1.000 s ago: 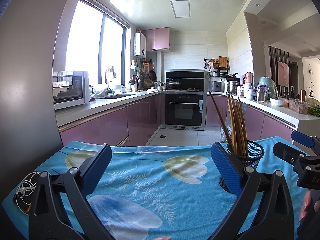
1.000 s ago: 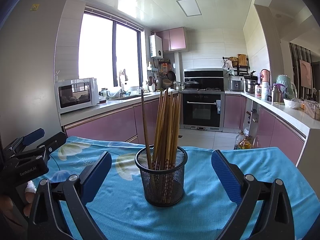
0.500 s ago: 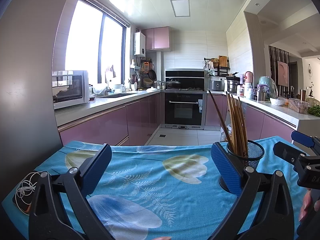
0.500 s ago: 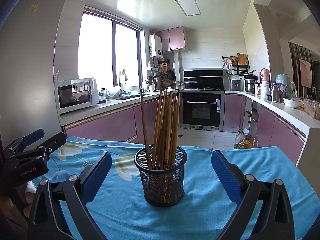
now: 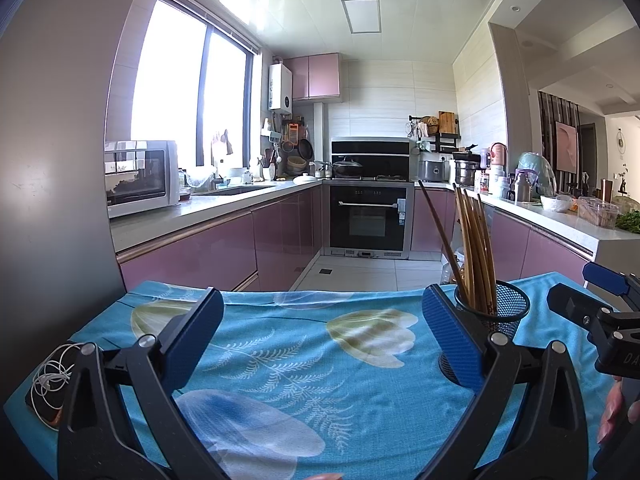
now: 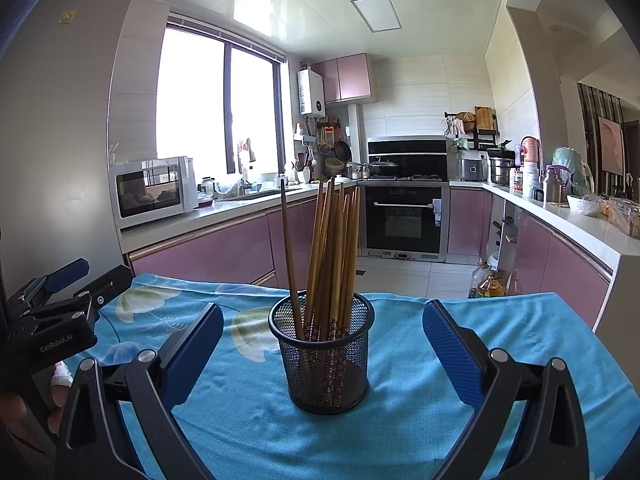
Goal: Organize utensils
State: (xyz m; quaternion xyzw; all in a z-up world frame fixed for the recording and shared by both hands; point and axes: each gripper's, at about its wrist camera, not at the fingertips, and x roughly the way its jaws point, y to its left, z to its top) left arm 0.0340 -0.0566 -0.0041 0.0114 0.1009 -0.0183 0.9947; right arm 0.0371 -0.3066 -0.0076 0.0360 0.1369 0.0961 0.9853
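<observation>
Mesh cup: the black wire mesh cup (image 6: 323, 354) stands upright on the blue floral tablecloth (image 6: 420, 412), low and centre in the right wrist view; in the left wrist view it sits at lower right, partly hidden behind that gripper's right finger.
Chopsticks: a bundle of wooden chopsticks (image 6: 334, 256) stands in the cup, tips down; most lean together toward the right of the rim, and one darker stick (image 6: 289, 256) leans apart to the left. Standing on end in a cup keeps them gathered and easy to pick from above.
Right gripper: the right gripper (image 6: 323, 354) is spread wide and holds nothing; its blue pads (image 6: 192, 354) flank the cup at about the cup's height, apart from its wall on both sides. The cup being centred between them suggests a line-up for a grasp, either of the cup or of the sticks.
Left gripper: the left gripper (image 5: 320, 340) is also wide open and empty, over bare cloth in the lower middle of its frame, with the cup off to its right. It looks parked out of the way, perhaps to steady the cup when needed.
Other items: a coil of white earphone cable (image 5: 50, 380) lies on a dark flat object at the lower left edge of the left wrist view, well apart from the cup.
Progress: all the chopsticks in view already stand in the cup, so the sorting seems either finished or not yet begun; which one cannot be told.
</observation>
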